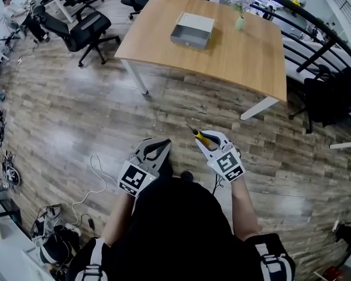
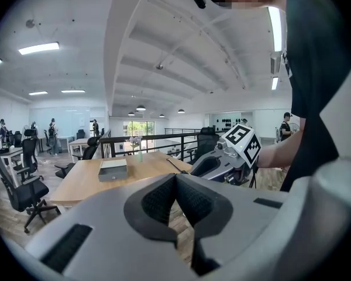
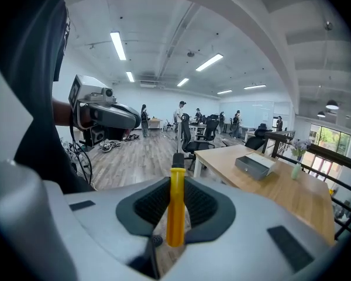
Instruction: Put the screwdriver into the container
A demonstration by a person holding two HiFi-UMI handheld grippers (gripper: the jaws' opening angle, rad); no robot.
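My right gripper (image 1: 206,140) is shut on a yellow-handled screwdriver (image 3: 176,202), whose dark shaft points forward and up past the jaws. In the head view the screwdriver (image 1: 199,135) sticks out toward the table. The grey open container (image 1: 191,30) sits on the wooden table (image 1: 245,51) far ahead; it also shows as the container (image 3: 254,166) in the right gripper view and the container (image 2: 113,169) in the left gripper view. My left gripper (image 1: 152,151) is shut with nothing in it, held beside the right one over the floor.
A small green vase (image 1: 240,23) stands on the table near the container. Black office chairs (image 1: 82,28) stand left of the table, and a black railing (image 1: 316,34) runs behind it. Cables (image 1: 93,180) lie on the plank floor at left.
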